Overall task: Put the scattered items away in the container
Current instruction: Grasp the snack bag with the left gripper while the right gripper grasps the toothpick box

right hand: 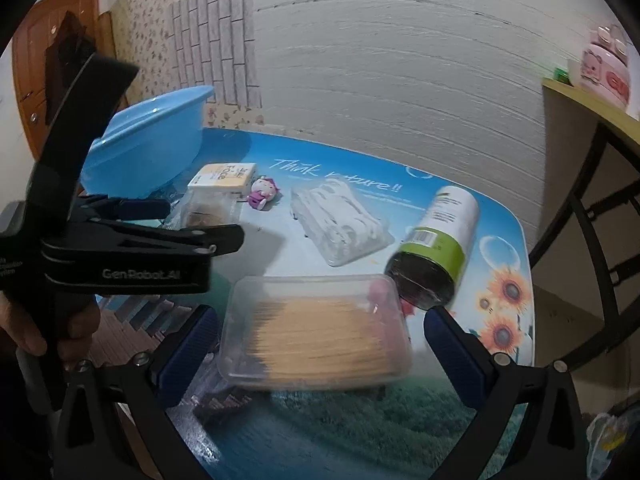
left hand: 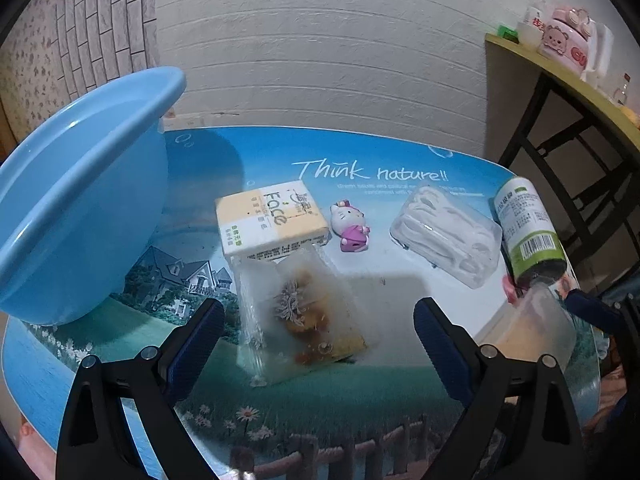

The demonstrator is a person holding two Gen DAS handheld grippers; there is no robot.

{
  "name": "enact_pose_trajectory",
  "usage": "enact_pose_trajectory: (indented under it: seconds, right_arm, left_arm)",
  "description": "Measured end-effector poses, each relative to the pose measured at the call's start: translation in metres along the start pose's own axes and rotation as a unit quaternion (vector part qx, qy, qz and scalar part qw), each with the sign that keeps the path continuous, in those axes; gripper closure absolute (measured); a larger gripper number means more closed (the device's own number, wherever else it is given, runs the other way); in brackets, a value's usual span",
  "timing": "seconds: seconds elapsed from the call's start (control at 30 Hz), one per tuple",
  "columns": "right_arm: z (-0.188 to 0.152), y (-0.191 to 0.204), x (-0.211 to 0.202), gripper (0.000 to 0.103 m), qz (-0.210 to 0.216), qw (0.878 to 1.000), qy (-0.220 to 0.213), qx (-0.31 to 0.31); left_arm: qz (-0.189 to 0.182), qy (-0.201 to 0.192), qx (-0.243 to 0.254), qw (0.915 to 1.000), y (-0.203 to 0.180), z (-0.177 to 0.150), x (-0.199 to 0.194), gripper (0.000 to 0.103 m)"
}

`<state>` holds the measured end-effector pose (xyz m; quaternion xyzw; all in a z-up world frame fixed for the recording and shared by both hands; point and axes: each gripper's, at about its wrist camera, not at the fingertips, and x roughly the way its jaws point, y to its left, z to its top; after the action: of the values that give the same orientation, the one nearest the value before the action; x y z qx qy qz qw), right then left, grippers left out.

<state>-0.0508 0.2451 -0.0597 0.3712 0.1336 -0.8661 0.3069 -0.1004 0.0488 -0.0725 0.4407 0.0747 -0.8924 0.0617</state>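
still early in the tidy: the blue basin [left hand: 80, 208] sits at ten o'clock on the table [left hand: 400, 280], while tissue pack [left hand: 268, 216], toy [left hand: 350, 226] and roll [left hand: 528, 232] lie outside. left gripper [left hand: 318, 328] spread wide around a clear packet [left hand: 304, 312]; right gripper [right hand: 320, 336] spread wide around a toothpick box [right hand: 316, 332].

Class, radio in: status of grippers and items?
Left gripper open over clear packet. Right gripper open around toothpick box. Basin unloaded, nothing blocking.

We count 1 blue basin [left hand: 80, 216], 1 tissue pack [left hand: 269, 220], 1 cat figurine [left hand: 350, 224], 1 floss-pick bag [left hand: 448, 236], 1 dried-flower packet [left hand: 300, 312], 1 toothpick box [right hand: 320, 332], 1 green-label roll [right hand: 440, 240].
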Motion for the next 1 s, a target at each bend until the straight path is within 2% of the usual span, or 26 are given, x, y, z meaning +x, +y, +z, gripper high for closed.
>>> enact_pose_trajectory:
  seconds: [0.17, 0.37, 0.47, 0.5, 0.53, 0.67, 0.7, 1.0]
  right_arm:
    - [0.002, 0.002, 0.008, 0.0, 0.002, 1.0, 0.01, -0.003]
    - [0.004, 0.0, 0.013, 0.0, 0.014, 1.0, 0.011, 0.003]
    - [0.003, -0.003, 0.015, 0.0, 0.018, 1.0, 0.015, 0.012]
    - [0.003, -0.004, 0.015, 0.0, 0.018, 1.0, 0.015, 0.015]
    - [0.003, -0.005, 0.015, 0.001, 0.019, 1.0, 0.015, 0.02]
    - [0.001, -0.006, 0.018, 0.009, 0.027, 0.999, 0.024, 0.024]
    - [0.001, -0.006, 0.018, 0.01, 0.026, 0.999, 0.024, 0.024]
    - [-0.006, -0.007, 0.011, 0.01, 0.012, 0.999, 0.017, 0.045]
  left_arm:
    - [0.017, 0.019, -0.011, 0.9996, 0.001, 0.003, 0.009, 0.013]
    - [0.036, 0.009, -0.003, 0.9993, 0.0, 0.003, 0.011, 0.016]
    - [0.035, 0.005, 0.002, 0.9994, 0.0, 0.004, 0.01, 0.025]
    - [0.036, 0.003, 0.006, 0.9993, 0.001, 0.004, 0.01, 0.031]
    - [0.036, 0.0, 0.009, 0.9993, 0.0, 0.004, 0.009, 0.037]
    - [0.027, -0.008, 0.017, 0.9995, 0.003, 0.004, 0.008, 0.046]
    - [0.027, -0.011, 0.019, 0.9994, 0.004, 0.003, 0.007, 0.054]
    - [-0.013, -0.013, 0.035, 0.9992, 0.015, -0.002, -0.002, 0.069]
